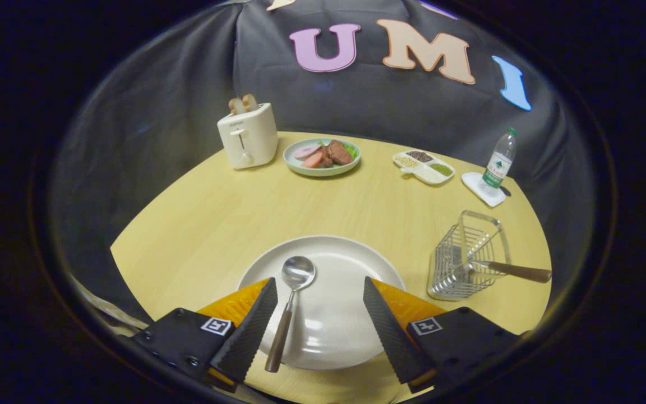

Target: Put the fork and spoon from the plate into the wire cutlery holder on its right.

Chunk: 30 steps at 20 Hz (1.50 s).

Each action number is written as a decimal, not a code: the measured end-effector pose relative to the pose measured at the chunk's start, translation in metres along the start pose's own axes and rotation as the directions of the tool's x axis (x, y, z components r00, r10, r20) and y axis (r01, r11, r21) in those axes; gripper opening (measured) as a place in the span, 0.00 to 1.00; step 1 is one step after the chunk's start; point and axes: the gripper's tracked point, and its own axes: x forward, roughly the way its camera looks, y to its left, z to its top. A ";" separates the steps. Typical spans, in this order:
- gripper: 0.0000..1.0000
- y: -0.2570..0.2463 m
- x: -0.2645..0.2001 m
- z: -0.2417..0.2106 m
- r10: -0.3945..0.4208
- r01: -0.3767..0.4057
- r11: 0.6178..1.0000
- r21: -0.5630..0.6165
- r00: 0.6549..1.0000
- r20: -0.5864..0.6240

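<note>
The steel spoon with a brown wooden handle [288,306] lies on the round white plate [351,264] at the table's near edge, bowl pointing toward the far edge, handle end overhanging the plate's near rim. It sits between the fingers of the hand-held gripper [320,322], just beside the left finger and well apart from the right one; the gripper is spread wide and holds nothing. The fork with a matching brown handle [511,271] is already in the wire cutlery holder [466,258] near the table's right edge, handle sticking out sideways toward that edge, so the spoon looks to be what is left. Risks from here, as I judge them: the spoon is off-centre in the opening, so closing now could shove it sideways rather than pinch it — and the thin handle lying flat on the smooth plate could slide or rotate. The light-looking holder might tip if the spoon knocks its rim or the fork handle. Along the far edge stand a white toaster [247,136], a pale green plate of sliced food [322,156], a divided white dish [424,166] and a clear water bottle [498,163].
</note>
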 end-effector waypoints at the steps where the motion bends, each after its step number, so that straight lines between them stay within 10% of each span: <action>1: 0.99 0.003 0.004 -0.004 0.002 -0.002 1.000 -0.005 1.000 -0.015; 14: 0.91 0.019 0.031 -0.048 -0.018 0.000 0.995 -0.100 0.983 -0.181; 23: 0.25 0.024 0.030 -0.057 -0.024 -0.002 0.994 -0.113 0.972 -0.235; 30: 0.06 0.014 0.024 -0.059 -0.056 0.025 0.993 -0.117 0.962 -0.268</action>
